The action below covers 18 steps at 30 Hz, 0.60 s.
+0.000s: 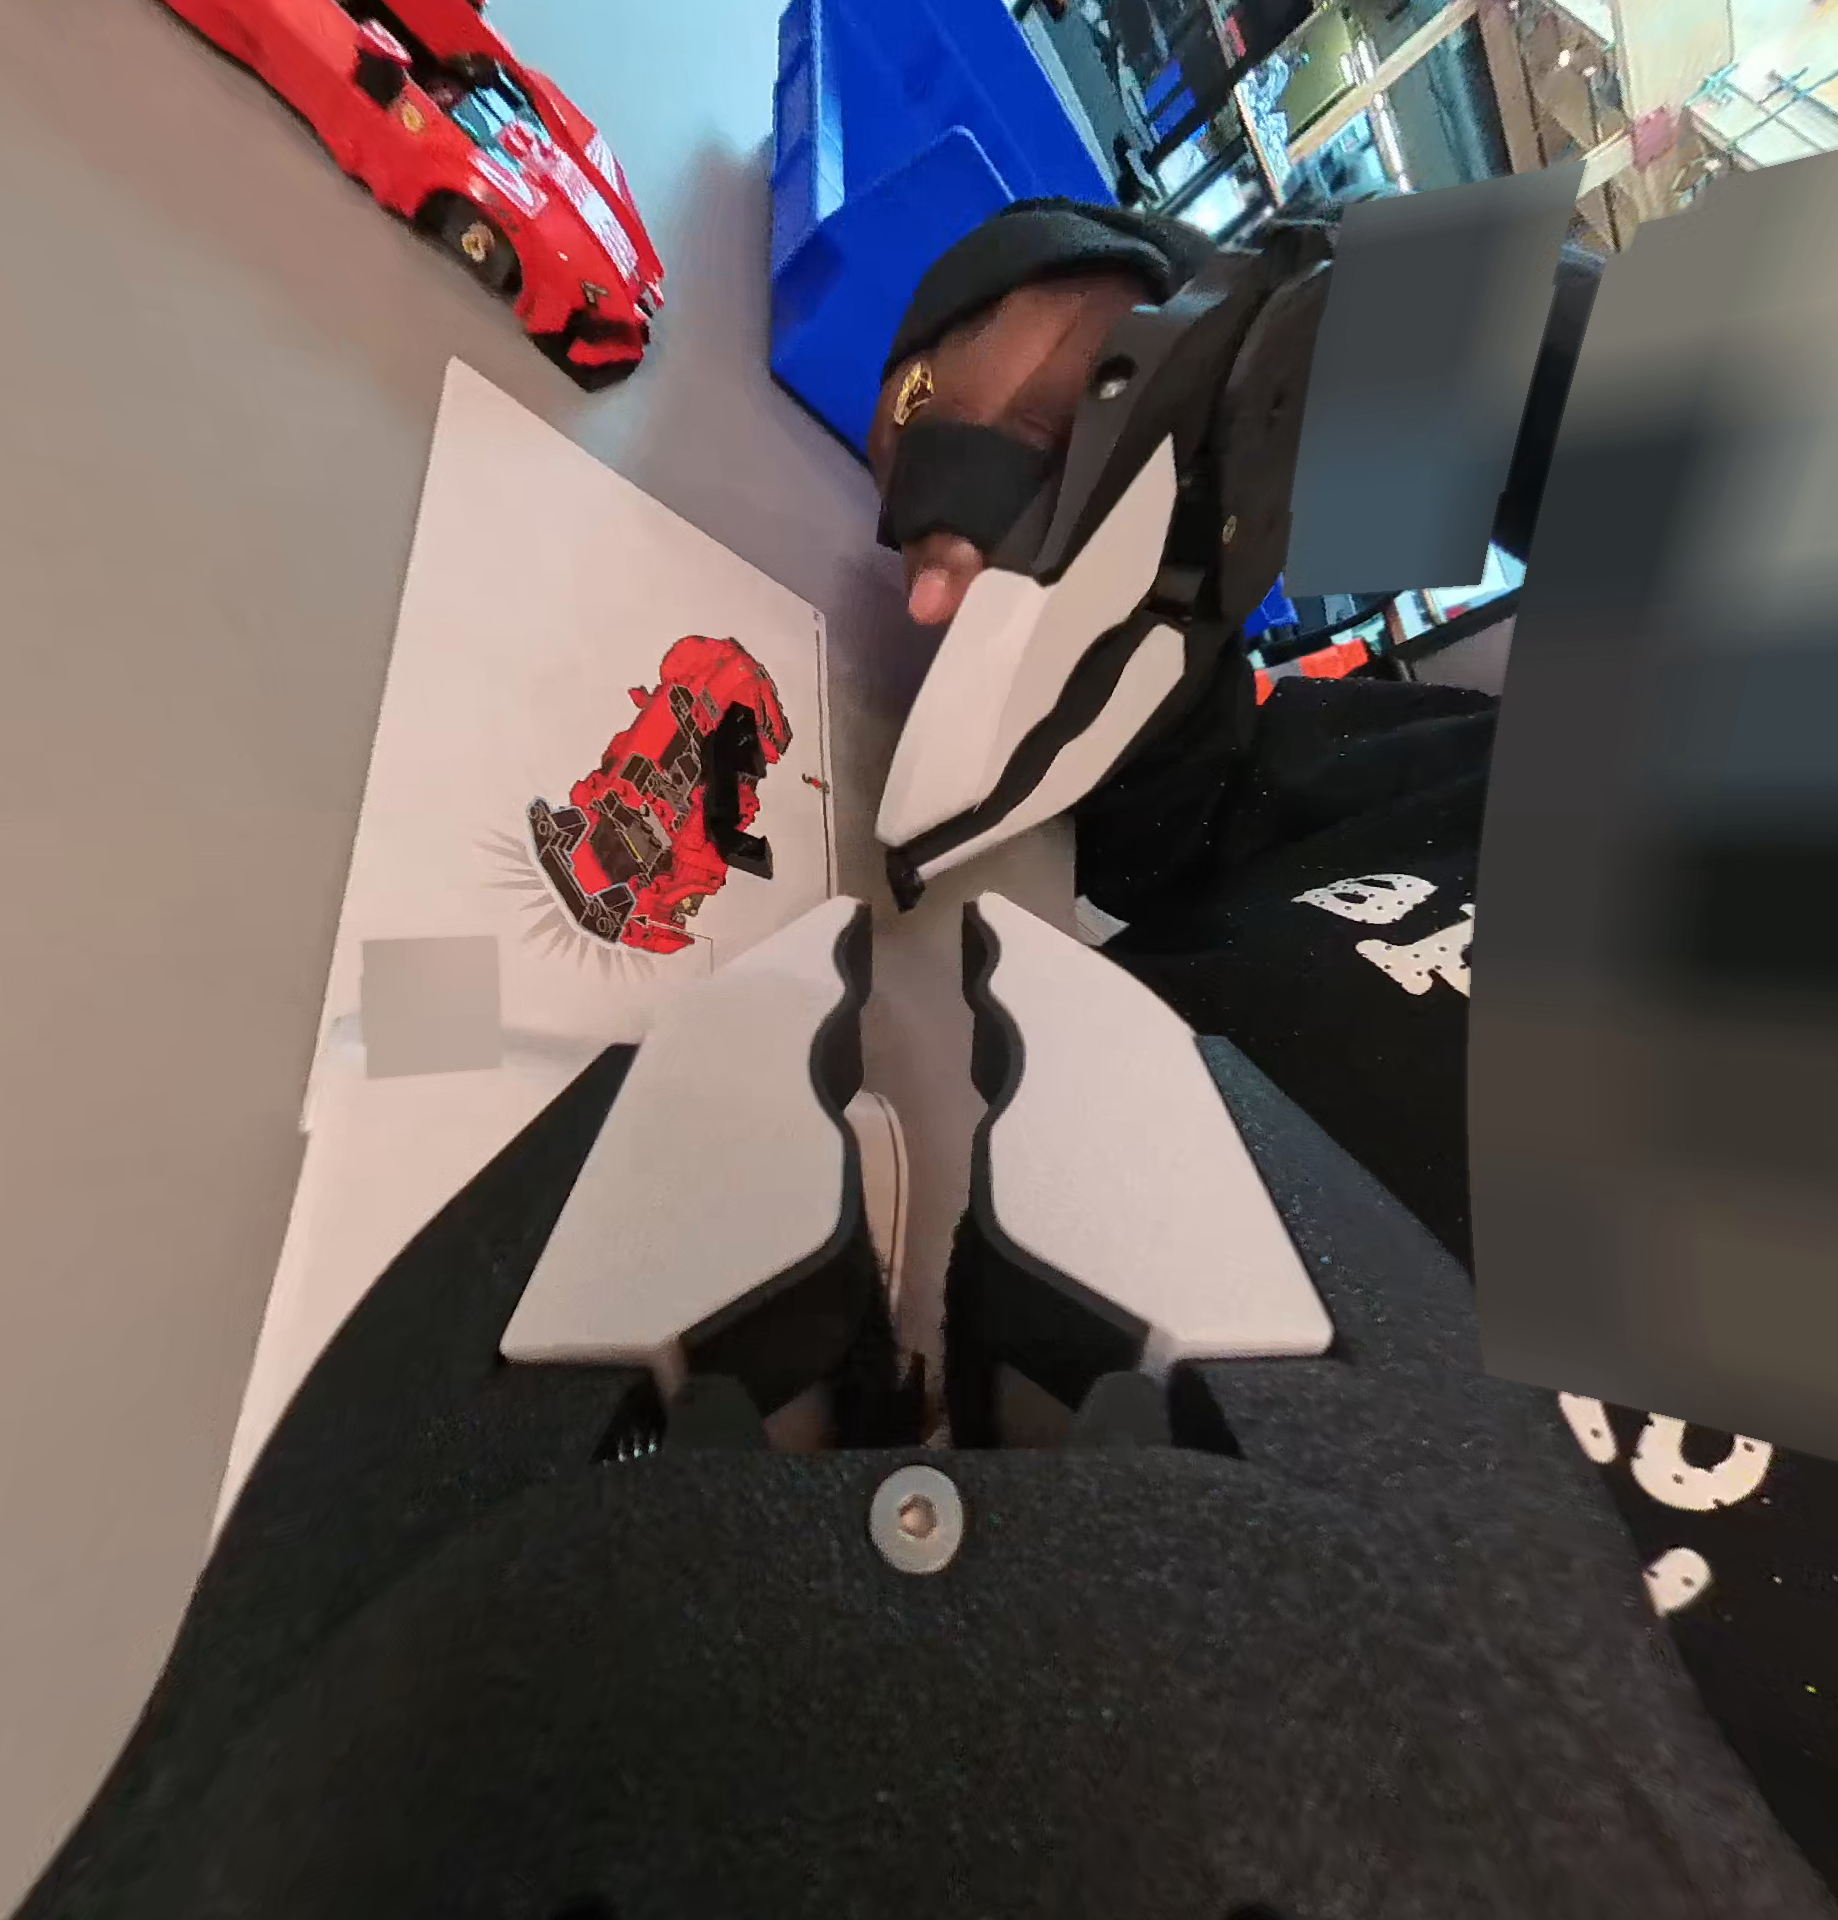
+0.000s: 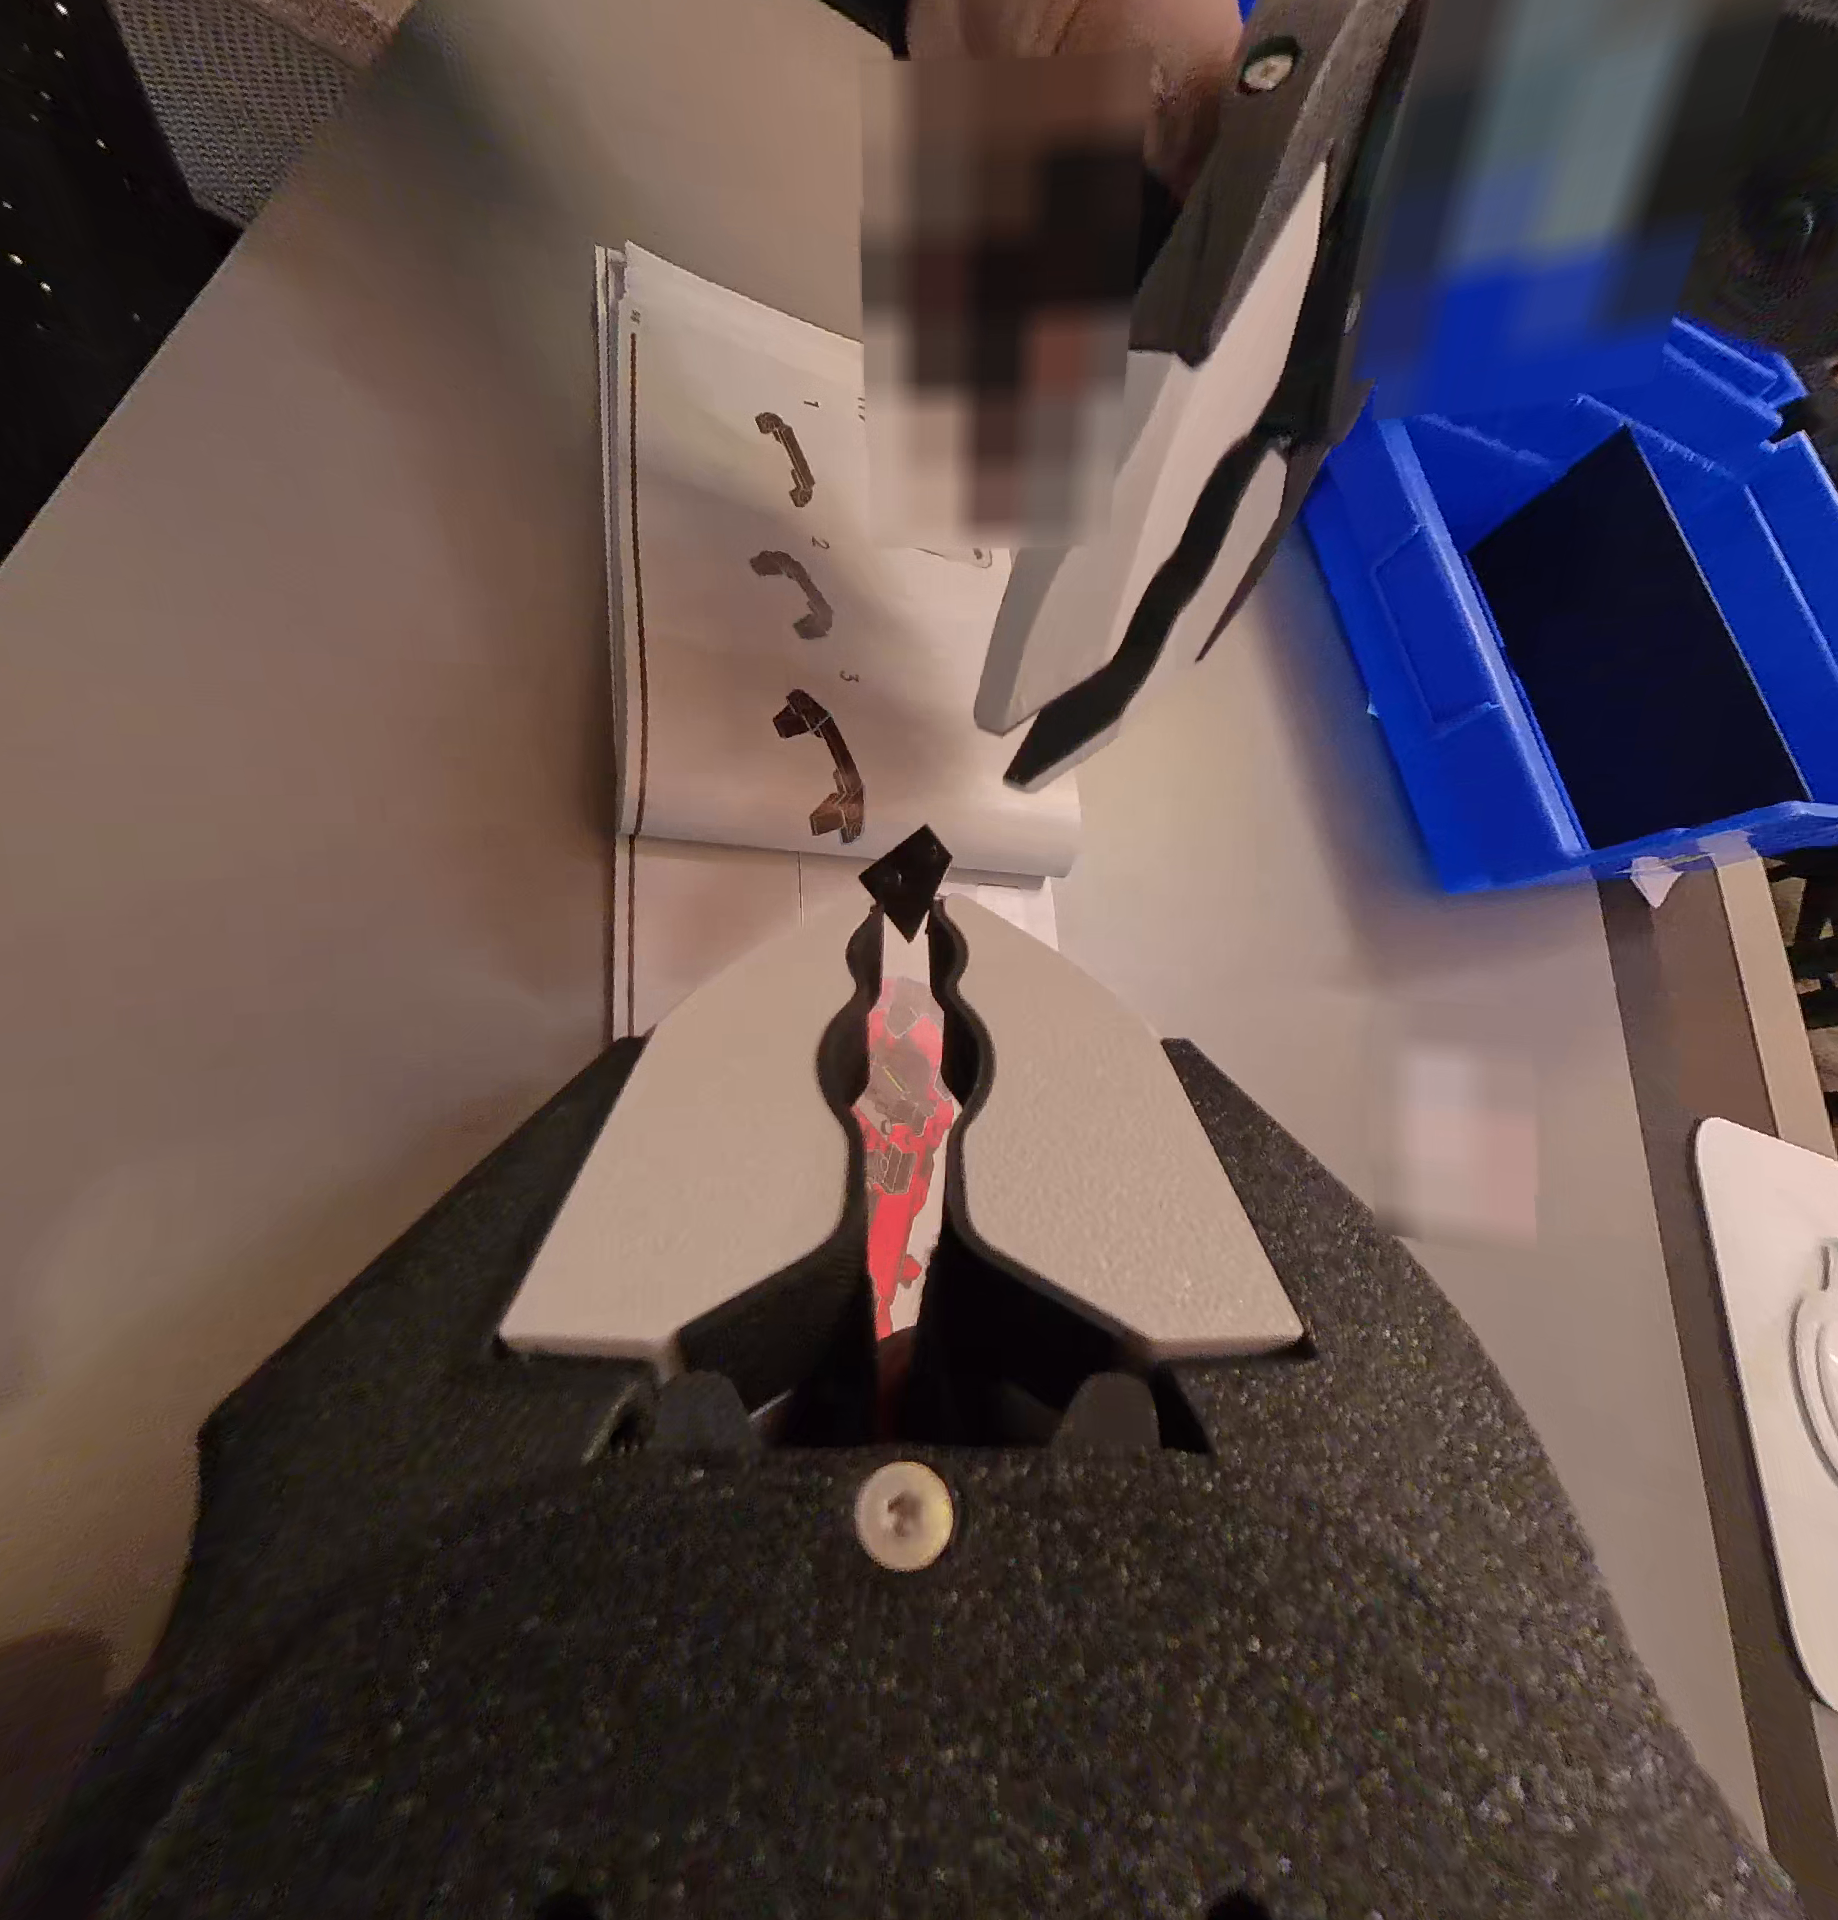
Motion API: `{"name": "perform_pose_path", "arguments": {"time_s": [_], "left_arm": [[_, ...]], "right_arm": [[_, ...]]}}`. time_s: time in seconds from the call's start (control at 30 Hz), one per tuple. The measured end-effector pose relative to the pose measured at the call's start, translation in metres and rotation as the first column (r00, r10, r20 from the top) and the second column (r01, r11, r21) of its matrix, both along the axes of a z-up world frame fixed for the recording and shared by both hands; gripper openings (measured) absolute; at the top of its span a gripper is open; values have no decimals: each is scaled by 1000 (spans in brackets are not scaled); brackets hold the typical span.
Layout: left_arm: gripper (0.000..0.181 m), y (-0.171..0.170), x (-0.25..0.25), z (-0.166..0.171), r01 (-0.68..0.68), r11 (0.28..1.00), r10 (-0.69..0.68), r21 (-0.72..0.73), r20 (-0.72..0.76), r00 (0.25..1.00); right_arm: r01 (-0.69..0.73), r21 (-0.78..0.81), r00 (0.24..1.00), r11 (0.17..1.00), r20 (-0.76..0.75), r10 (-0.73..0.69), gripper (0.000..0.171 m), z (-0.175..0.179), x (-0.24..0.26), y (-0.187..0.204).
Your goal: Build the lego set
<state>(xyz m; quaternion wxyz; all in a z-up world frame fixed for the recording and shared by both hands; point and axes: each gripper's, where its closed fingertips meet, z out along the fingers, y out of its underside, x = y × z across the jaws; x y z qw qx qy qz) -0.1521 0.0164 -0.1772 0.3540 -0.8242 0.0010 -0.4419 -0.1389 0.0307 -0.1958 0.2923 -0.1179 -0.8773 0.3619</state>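
Note:
My right gripper is shut on a small black lego piece, pinched at the very fingertips above the open instruction booklet. In the left wrist view the right gripper comes down from the upper right, with the black piece at its tip. My left gripper is open a little and empty, its tips just below that piece. It also shows in the right wrist view, tilted down toward the booklet. A built red lego car sits on the grey table at the far left.
A blue plastic bin stands right of the booklet; it also shows in the left wrist view. The booklet page shows a red car drawing. A white tray with a clear glass item lies past the table's right edge. A person's gloved hand holds the right gripper. The tips of both grippers are at nearly the same place. Between my right fingertips and the built red lego car there is roughly 20 cm.

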Motion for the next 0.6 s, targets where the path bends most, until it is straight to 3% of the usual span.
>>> {"name": "perform_pose_path", "arguments": {"time_s": [0.17,0.4,0.6], "left_arm": [[17,5,14,-1,56,998,-55,-34,38,998],[17,19,7,5,9,998,-1,-62,125,992],[15,28,10,6,44,997,-36,-67,109,993]], "right_arm": [[6,21,1000,1000,3,-6,8,-4,-1,0],[65,48,995,997,-84,-60,8,5,-7,15],[77,76,993,994,-95,-69,8,4,-7,20]]}}
